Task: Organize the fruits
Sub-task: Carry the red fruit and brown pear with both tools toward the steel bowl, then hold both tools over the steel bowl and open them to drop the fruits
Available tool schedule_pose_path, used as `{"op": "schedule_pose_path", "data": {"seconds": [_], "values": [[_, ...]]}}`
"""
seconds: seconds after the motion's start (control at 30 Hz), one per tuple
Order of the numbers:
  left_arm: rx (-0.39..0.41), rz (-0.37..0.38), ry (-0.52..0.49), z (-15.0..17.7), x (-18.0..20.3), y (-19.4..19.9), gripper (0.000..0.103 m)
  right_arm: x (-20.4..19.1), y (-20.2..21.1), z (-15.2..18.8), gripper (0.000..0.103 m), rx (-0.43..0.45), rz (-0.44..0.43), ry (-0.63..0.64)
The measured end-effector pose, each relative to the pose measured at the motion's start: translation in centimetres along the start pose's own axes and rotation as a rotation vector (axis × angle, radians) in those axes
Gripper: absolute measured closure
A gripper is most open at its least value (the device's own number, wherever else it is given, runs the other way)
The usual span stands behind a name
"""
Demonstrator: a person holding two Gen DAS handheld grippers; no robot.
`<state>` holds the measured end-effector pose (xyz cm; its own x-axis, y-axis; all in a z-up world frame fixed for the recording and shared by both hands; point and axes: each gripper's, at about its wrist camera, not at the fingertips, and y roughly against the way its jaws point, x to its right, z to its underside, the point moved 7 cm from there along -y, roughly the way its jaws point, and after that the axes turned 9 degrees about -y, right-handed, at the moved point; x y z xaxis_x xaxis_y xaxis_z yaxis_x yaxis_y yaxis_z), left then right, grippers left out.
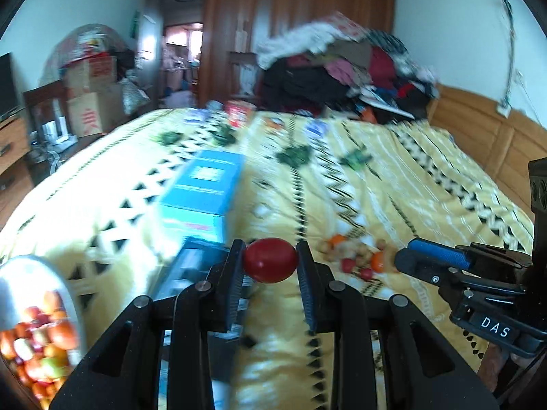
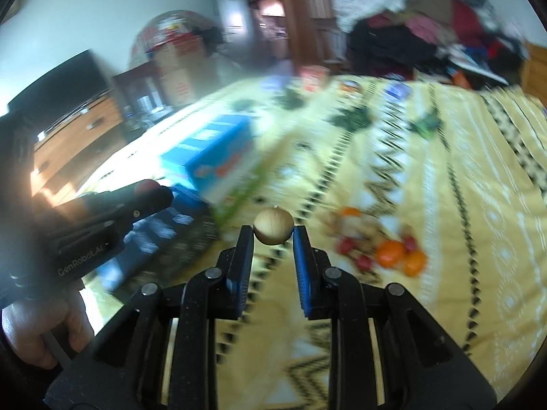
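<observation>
My left gripper [image 1: 270, 259] is shut on a red oval fruit [image 1: 270, 260], held above the yellow patterned bedspread [image 1: 393, 177]. My right gripper [image 2: 273, 231] is shut on a small round tan fruit [image 2: 273, 230]. A heap of small red, orange and tan fruits [image 1: 355, 256] lies on the bedspread ahead and to the right, and it also shows in the right wrist view [image 2: 383, 246]. A metal bowl [image 1: 73, 294] holding several mixed fruits [image 1: 37, 341] sits at the lower left. The right gripper's body [image 1: 478, 283] shows at the right of the left wrist view.
Blue boxes [image 1: 201, 188] lie on the bed left of centre, with a darker blue box [image 1: 191, 266] nearer. A pile of clothes [image 1: 342, 71] covers the far end. Cardboard boxes [image 1: 92, 102] and a wooden dresser [image 1: 13, 147] stand at the left.
</observation>
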<state>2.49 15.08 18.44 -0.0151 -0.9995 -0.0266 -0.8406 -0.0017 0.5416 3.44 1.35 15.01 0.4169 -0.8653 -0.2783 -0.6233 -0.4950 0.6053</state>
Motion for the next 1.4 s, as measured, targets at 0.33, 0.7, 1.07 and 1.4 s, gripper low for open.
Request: {"op": "schedule_pose_path", "data": {"seconds": [0.33, 0.7, 1.07, 1.4], "values": [[0.060, -0.148, 0.150, 2.8, -13.3, 8.6, 0.073, -14.4, -1.6, -0.3, 0.079, -0.027, -0.146, 0.188], [0.033, -0.202, 0.270, 8.6, -22.2, 11.9, 0.073, -8.8, -4.1, 0.1, 0.079, -0.084, -0.044, 0.125], [-0.008, -0.182, 0.263, 10.1, -21.7, 10.9, 0.073, -0.6, -13.7, 13.7, 0.079, -0.387, 0.062, -0.020], [-0.025, -0.190, 0.277, 10.1, -22.3, 10.2, 0.073, -0.4, -16.9, 13.0, 0.078, -0.385, 0.079, -0.026]]}}
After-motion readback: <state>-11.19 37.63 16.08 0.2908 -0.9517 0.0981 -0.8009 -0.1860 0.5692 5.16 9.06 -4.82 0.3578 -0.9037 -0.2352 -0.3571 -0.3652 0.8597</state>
